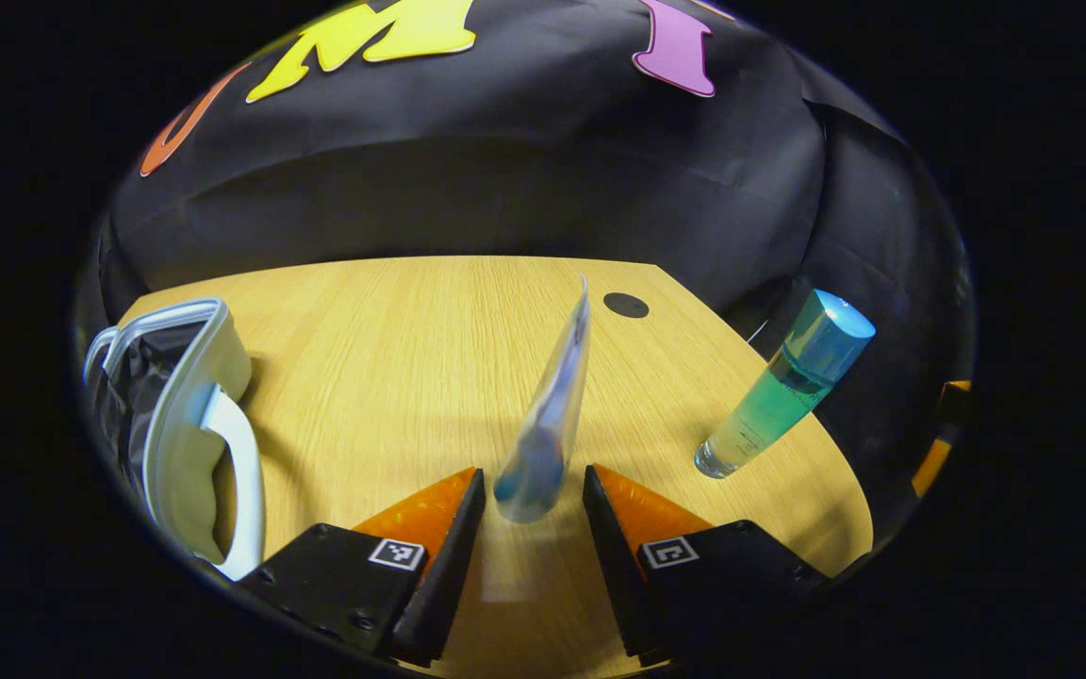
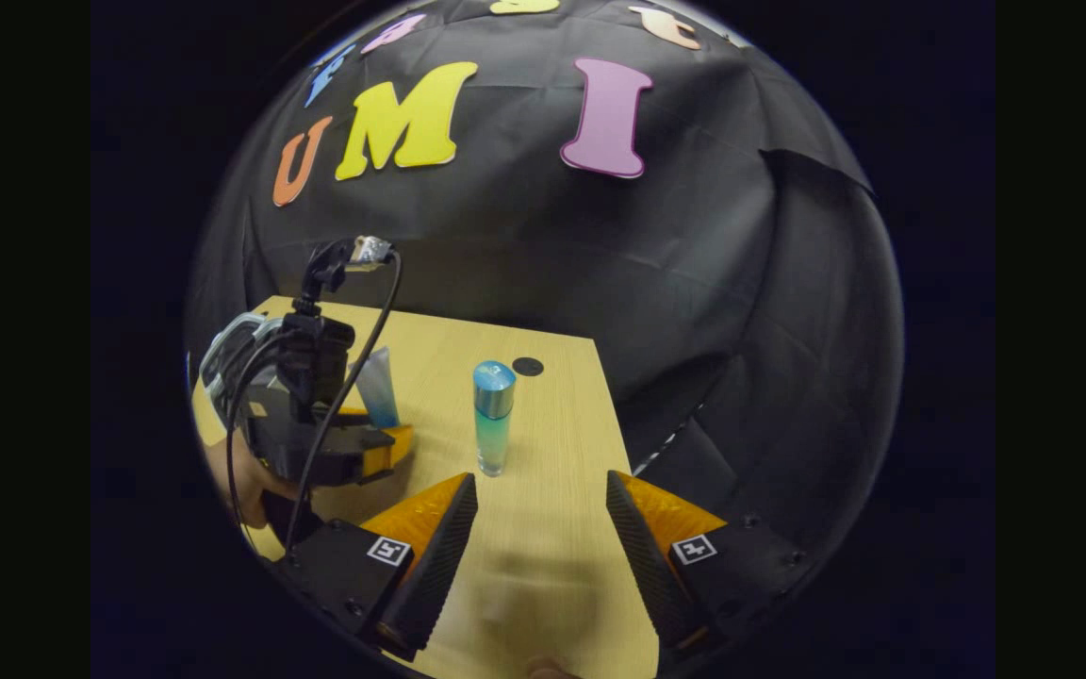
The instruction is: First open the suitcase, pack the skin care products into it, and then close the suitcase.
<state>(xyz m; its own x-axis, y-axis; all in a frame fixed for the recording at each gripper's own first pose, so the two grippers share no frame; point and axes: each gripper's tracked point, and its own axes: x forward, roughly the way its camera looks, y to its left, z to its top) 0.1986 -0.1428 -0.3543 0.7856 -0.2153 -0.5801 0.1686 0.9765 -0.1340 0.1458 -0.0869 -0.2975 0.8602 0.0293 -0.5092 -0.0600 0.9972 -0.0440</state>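
Fingers of the left tool [image 1: 532, 490] stand apart at the bottom of the left gripper view, with a soft tube [image 1: 551, 424] between them. The tube's rounded bluish end sits in the gap, and its flat crimped end points up and away. A narrow gap shows on each side of the tube, so it cannot be told whether the fingers press on it. Beneath lies the light wooden desk [image 1: 392, 349].

To the right of the tube in this view, a tall clear bottle [image 1: 783, 387] with greenish-blue liquid and a blue cap stands on the desk near its edge, well apart from the tool. A small dark round disc [image 1: 626, 305] lies on the desk beyond the tube. At the far left, the pale suitcase [image 1: 189, 415] rests on the desk, its dark lining showing at the outer side and a white handle facing the tool.

In the right gripper view, the right tool [image 2: 541, 528] hangs over the desk [image 2: 552, 453] with its fingers wide apart and nothing between them. Just beyond them the bottle [image 2: 493, 415] stands upright. Farther left, the left tool [image 2: 354, 443], held by a hand [image 2: 241, 476], carries a camera and a black cable; the tube [image 2: 376, 387] rises above its fingers. The suitcase [image 2: 227, 354] shows behind it.
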